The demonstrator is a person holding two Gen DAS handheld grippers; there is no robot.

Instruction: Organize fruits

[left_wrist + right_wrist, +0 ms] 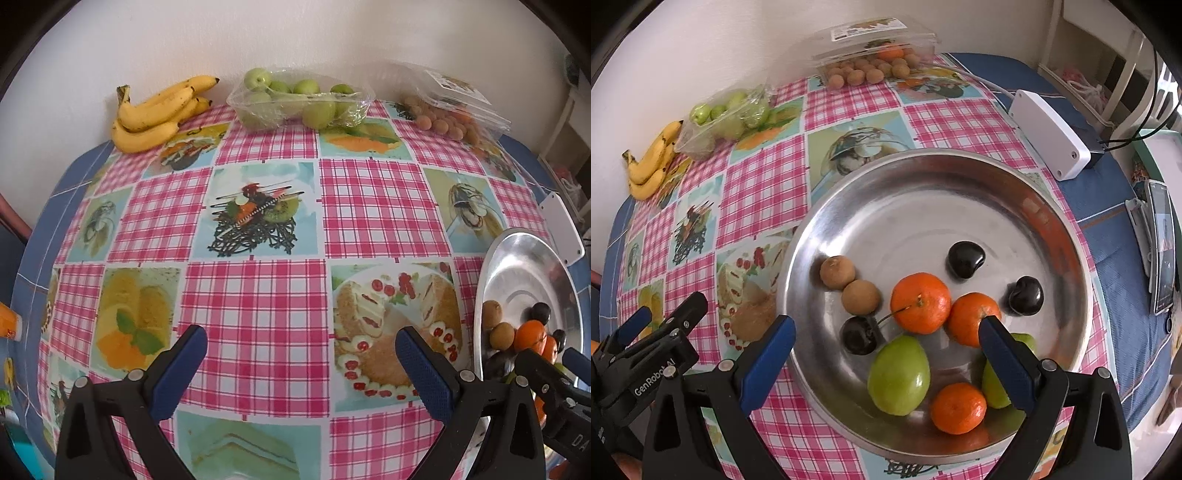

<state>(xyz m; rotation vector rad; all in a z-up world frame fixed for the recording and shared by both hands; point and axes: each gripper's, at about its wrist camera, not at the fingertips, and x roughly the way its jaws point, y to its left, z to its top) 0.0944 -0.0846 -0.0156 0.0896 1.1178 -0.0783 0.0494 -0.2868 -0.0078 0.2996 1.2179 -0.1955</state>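
A round metal plate (923,192) holds three oranges (920,302), two green fruits (899,374), three dark cherries (964,259) and two brown longans (837,272). My right gripper (886,332) is open and empty, hovering over the plate's near side. My left gripper (301,350) is open and empty over the checked tablecloth (373,206), left of the plate (517,258). At the back lie bananas (155,114), a clear tray of green fruits (299,99) and a clear box of longans (450,118).
A white power box (1051,134) with a cable lies right of the plate. A phone (1161,243) stands at the table's right edge. The left gripper's body (646,350) shows left of the plate in the right wrist view.
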